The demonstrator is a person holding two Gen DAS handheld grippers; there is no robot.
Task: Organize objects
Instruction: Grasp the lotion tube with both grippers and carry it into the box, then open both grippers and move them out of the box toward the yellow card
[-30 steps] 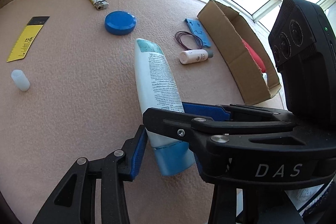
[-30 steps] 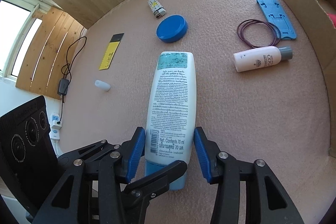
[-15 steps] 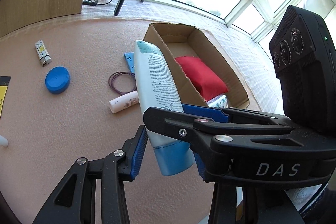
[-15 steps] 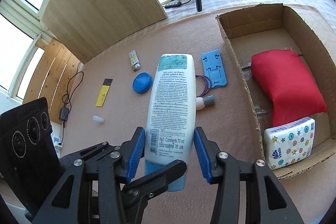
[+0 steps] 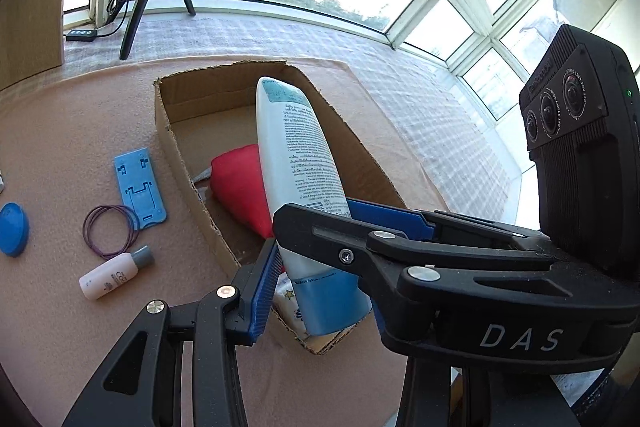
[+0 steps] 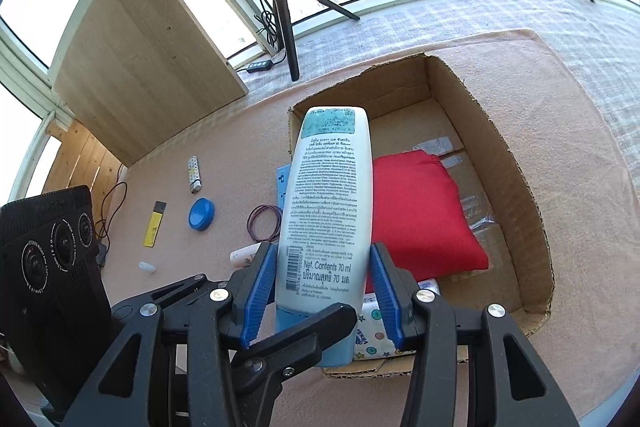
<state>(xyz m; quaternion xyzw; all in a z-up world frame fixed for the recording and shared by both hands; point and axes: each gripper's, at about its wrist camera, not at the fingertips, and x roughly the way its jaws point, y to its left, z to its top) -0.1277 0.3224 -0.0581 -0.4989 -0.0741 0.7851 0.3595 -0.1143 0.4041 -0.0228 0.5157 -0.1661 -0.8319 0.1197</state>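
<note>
sunlit windows ring a pink tabletop [image 6: 208, 155] carrying a cardboard box [image 6: 516, 187]. both grippers meet around one white lotion tube [image 6: 328, 211], lifted clear and tilted over the box's near end, above a red cushion [image 6: 416, 211]. the right gripper [image 6: 323, 291] has its jaws clamped on the tube's lower sides; the left gripper [image 5: 316, 259] seems to pinch it crosswise near the blue cap.

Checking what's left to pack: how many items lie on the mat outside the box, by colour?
Blue: 2, lid, stand
White: 3, small bottle, lighter, capsule
Yellow: 1, card
Purple: 1, bands
Total: 7
</note>
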